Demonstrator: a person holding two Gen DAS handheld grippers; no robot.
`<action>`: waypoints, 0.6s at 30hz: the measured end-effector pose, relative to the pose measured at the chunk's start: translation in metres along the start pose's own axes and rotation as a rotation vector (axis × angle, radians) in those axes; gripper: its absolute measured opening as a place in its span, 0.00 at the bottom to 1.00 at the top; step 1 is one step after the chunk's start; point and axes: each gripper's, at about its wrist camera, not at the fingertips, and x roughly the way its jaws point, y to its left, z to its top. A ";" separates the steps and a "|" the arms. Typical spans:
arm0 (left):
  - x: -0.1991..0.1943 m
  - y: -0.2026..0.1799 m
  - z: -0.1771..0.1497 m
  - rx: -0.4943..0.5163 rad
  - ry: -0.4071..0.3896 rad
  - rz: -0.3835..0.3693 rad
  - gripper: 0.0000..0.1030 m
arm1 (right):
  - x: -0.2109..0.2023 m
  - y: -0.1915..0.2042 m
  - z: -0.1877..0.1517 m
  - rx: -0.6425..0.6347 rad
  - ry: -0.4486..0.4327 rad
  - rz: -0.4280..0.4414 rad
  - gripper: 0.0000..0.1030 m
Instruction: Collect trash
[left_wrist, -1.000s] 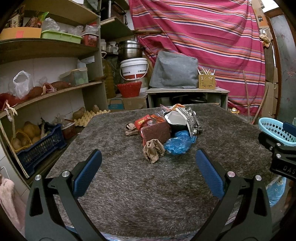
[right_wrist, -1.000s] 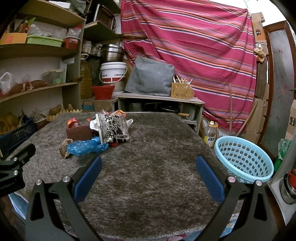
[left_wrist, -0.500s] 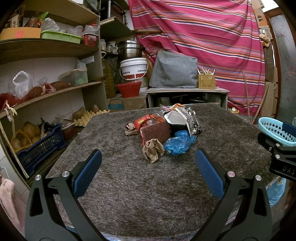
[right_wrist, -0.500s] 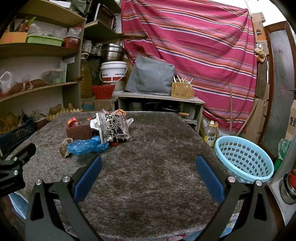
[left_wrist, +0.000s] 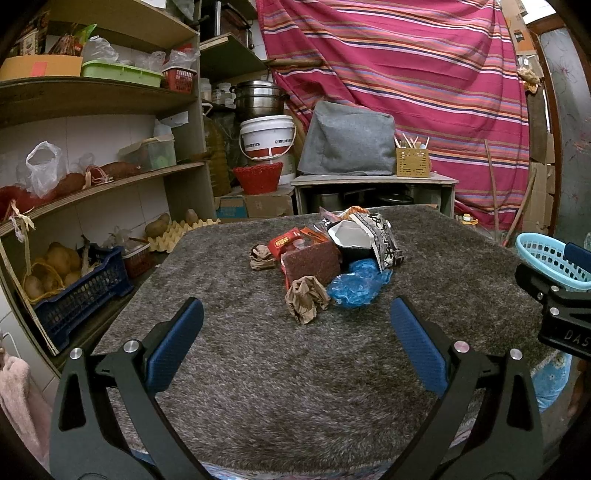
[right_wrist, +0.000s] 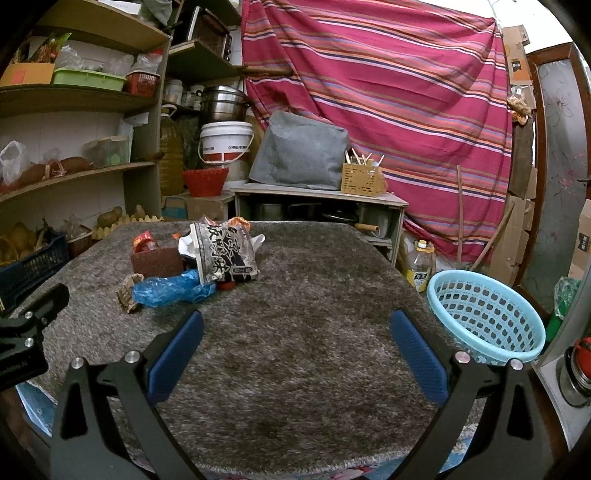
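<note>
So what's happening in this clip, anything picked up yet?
Nothing is picked up yet. A person holds the left gripper and right gripper above the grey shaggy table cover, both with jaws wide open and empty. The trash sits in one pile: a crumpled brown paper, a blue plastic bag, a brown box, a red wrapper and a black-and-white snack bag. The light blue basket at the table's right edge looks empty.
</note>
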 end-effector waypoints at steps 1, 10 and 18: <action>0.000 0.001 0.000 0.001 0.000 0.001 0.95 | 0.000 0.000 0.000 0.000 0.000 0.000 0.96; -0.001 0.002 -0.001 0.001 -0.002 0.002 0.95 | 0.000 0.000 0.000 0.000 0.001 0.000 0.96; -0.001 0.001 -0.001 0.002 -0.002 0.004 0.95 | 0.000 0.000 0.000 0.001 0.001 0.001 0.96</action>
